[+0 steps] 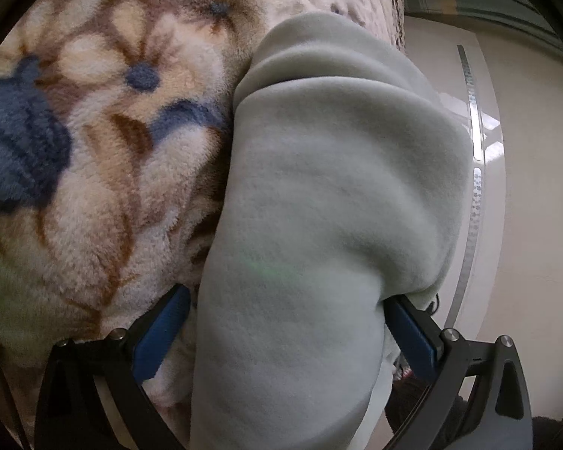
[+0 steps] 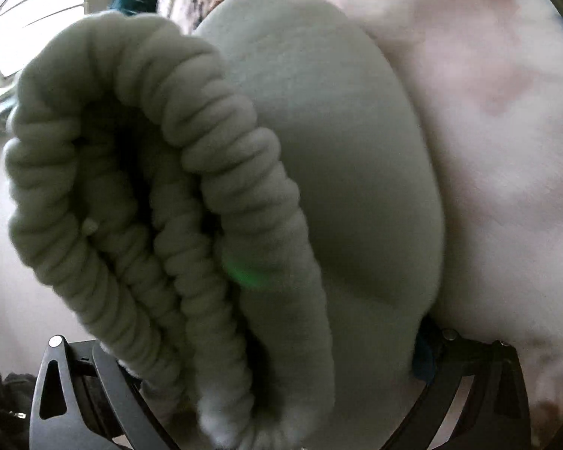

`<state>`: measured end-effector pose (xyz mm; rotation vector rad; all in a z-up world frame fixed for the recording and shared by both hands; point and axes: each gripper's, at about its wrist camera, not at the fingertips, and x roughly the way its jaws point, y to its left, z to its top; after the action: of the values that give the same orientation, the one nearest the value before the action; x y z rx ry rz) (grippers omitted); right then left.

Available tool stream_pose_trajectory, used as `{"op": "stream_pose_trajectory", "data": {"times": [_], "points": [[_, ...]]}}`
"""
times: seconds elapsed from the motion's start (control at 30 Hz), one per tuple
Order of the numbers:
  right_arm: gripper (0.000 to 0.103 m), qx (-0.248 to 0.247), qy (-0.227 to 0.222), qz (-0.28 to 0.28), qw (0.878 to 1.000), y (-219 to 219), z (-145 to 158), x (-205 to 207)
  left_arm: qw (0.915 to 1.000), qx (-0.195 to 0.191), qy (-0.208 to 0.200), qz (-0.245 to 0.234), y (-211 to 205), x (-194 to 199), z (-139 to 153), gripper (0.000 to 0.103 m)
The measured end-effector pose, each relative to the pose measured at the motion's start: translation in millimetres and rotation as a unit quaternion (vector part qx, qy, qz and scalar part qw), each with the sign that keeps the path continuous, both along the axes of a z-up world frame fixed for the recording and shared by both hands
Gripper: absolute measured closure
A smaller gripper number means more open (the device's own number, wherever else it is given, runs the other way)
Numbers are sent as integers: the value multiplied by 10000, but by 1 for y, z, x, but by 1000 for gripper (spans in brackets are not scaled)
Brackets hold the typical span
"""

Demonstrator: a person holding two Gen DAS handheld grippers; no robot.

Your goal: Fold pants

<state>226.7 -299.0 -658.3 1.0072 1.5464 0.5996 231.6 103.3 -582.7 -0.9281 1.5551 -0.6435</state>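
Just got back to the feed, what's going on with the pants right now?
Both grippers grip the pale green fleece pants over a floral blanket. The left gripper pinches a smooth folded part. The right gripper holds the bunched end with the ribbed waistband, several layers thick. The pants look partly folded and are not yet laid flat.

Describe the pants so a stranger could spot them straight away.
Start from the fluffy floral blanket with blue and brown flowers. Bunched against its edge, between the fingers of both the left gripper and the right gripper, are the pants. They are plain pale green fleece with no pattern, and the right wrist view shows their ribbed, gathered waistband.
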Motion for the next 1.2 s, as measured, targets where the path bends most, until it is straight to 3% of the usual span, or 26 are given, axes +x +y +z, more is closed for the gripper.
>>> {"op": "stream_pose_trajectory", "data": {"times": [0.2,0.37,0.53,0.63,0.9,1.1,1.2], "points": [[0,-86,-103,-6,9999,16,-1,11,9993,-54,-195,-312,-18,5,11,0],[3,-159,-372,-14,9992,28,27,16,9961,18,-555,-687,-40,6,41,3],[5,-116,-746,19,9971,41,62,16,9961,-83,-623,-612,-30,9,64,5],[5,-66,-897,65,9959,52,78,19,9949,64,-796,-618,-18,12,85,5],[6,185,-1396,128,9900,128,121,57,9926,220,-1158,-279,77,37,137,6],[6,404,-1693,187,9846,221,134,98,9889,496,-1395,-103,213,75,156,5],[6,516,-1774,173,9826,291,127,114,9878,627,-1425,-87,286,98,155,5]]}}
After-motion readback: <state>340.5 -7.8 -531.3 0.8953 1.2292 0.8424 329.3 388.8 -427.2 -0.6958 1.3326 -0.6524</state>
